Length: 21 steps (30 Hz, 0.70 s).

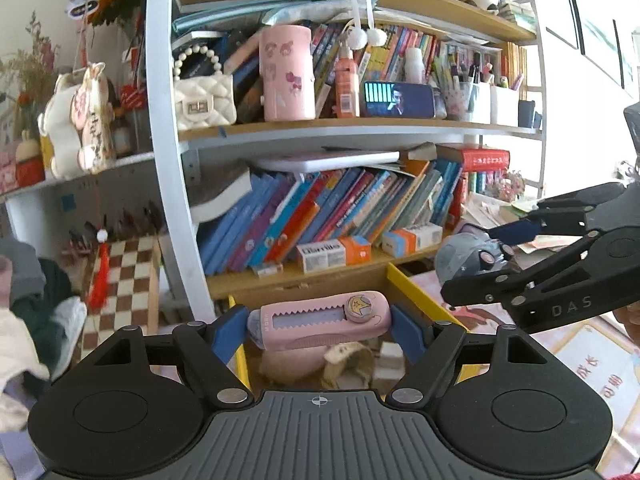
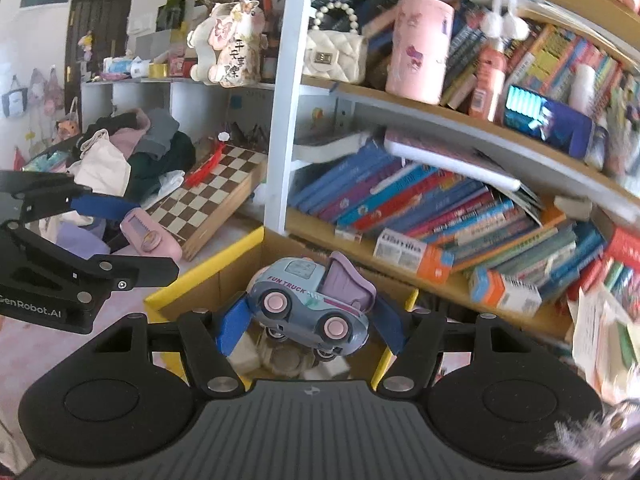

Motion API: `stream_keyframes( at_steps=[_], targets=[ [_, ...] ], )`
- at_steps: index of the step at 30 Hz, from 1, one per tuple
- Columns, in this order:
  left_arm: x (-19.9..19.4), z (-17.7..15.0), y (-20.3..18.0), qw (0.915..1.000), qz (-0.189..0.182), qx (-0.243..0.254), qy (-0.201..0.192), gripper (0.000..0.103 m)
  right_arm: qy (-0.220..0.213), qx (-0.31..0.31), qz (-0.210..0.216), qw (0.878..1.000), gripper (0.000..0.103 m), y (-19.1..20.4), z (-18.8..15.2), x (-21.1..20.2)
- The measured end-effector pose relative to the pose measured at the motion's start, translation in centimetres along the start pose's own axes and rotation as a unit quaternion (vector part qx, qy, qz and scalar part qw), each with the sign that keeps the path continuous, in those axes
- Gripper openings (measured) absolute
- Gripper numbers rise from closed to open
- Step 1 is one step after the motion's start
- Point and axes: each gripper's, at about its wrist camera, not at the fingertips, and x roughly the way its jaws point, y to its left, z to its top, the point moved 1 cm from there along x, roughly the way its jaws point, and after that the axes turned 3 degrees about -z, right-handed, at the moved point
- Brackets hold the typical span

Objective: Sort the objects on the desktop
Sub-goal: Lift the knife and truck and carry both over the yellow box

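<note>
My left gripper [image 1: 318, 330] is shut on a pink utility knife [image 1: 320, 320] held crosswise between its blue pads, above an open cardboard box with a yellow rim [image 1: 416, 284]. My right gripper [image 2: 308, 322] is shut on a grey-blue toy truck [image 2: 308, 304] with pink wheels, also over the yellow-rimmed box [image 2: 200, 268]. In the left wrist view the right gripper [image 1: 476, 264] shows at the right edge with the truck [image 1: 464, 254]. In the right wrist view the left gripper [image 2: 132, 232] shows at the left edge with the knife [image 2: 150, 236].
A crowded bookshelf [image 1: 320, 212] stands right behind the box, with leaning books and small cartons [image 1: 332, 252]. A chessboard [image 2: 208, 196] and a clothes pile [image 2: 132, 148] lie to the left. Small items [image 1: 352, 360] lie inside the box. Papers [image 2: 604, 332] sit at the right.
</note>
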Motion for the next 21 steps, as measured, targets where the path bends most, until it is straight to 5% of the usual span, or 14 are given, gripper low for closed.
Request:
stream_keyframes(
  at_steps=[21],
  targets=[
    [9.9,-2.6,1.1,0.9945,-0.017,0.019,0.102,0.078,0.101,-0.071,0.043,0.991,0.065,-1.4,-1.6,12.1]
  ],
)
